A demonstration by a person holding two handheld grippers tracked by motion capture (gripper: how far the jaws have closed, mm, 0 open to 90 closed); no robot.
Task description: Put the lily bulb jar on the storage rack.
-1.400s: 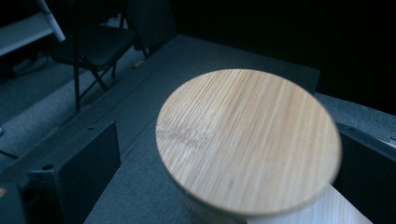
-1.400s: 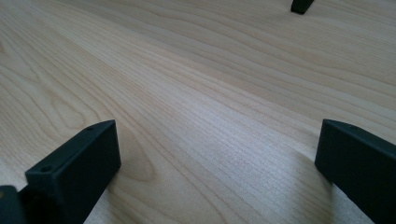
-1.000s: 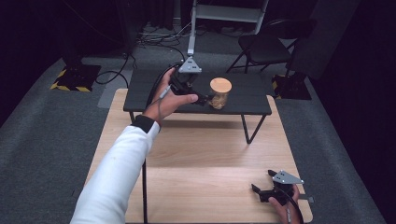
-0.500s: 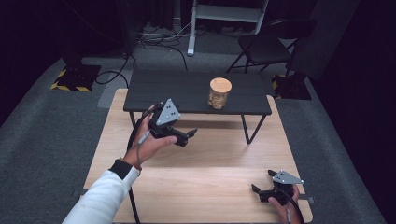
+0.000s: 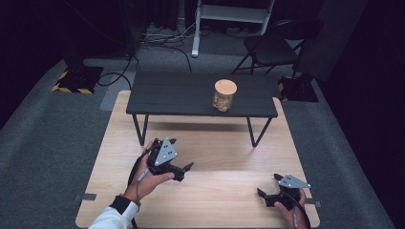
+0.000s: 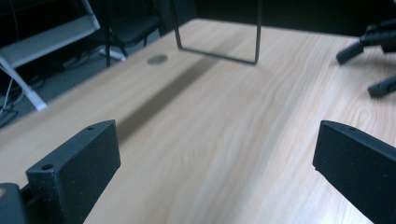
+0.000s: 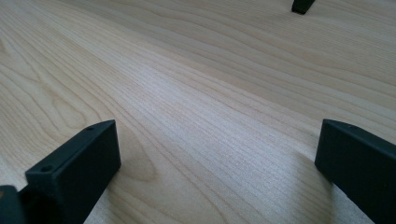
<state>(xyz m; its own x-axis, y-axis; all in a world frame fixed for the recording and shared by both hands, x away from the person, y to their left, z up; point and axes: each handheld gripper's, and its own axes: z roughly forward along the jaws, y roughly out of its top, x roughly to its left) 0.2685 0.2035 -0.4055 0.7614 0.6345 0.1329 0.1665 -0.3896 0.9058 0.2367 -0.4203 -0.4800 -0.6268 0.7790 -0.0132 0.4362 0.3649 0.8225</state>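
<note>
A glass jar [image 5: 224, 97] with a cork lid stands upright on the low black table [image 5: 181, 95], right of its middle. My left gripper [image 5: 181, 153] hovers over the wooden board [image 5: 219, 148] in front of that table, held in a hand, jaws open and pointing right. In the left gripper view its jaws [image 6: 215, 154] stand wide apart with bare wood between them. My right gripper [image 5: 268, 184] rests low at the board's near right corner, open, pointing left. The right gripper view shows its jaws [image 7: 215, 154] spread over bare wood grain.
The black table's wire leg [image 6: 219, 32] stands ahead of the left gripper. The right gripper's two fingers [image 6: 380, 86] appear far right in the left gripper view. Grey carpet [image 5: 57, 143] surrounds the board. A folding chair [image 5: 272, 47] and a white stand [image 5: 198, 28] sit behind the table.
My left gripper has drawn back from beside the jar on the black table, toward the person and down over the wooden board. The jar and the right gripper have stayed put.
</note>
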